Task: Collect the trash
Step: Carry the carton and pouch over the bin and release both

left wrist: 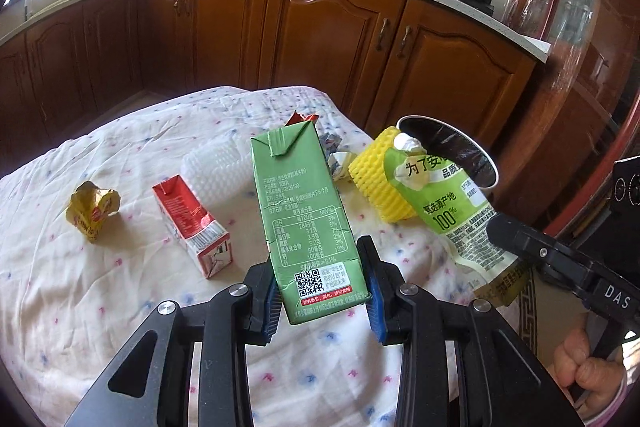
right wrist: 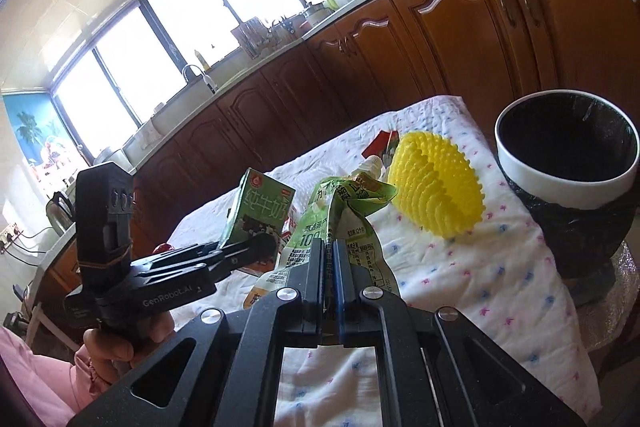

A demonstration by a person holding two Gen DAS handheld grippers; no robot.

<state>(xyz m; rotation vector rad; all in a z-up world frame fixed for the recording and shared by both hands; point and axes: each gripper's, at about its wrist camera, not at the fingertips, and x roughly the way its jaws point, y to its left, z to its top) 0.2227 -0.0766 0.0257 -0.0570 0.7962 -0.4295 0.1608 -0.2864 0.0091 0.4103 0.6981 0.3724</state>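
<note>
My left hand-held gripper clamps the carton low: light, stiff, dentable. My right hand-held gripper pinches the floppy pouch mid-body.

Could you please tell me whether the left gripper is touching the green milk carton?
Touching. The left wrist view shows the left gripper with its blue pads pressed against both sides of the green milk carton, holding it upright above the tablecloth.
</note>
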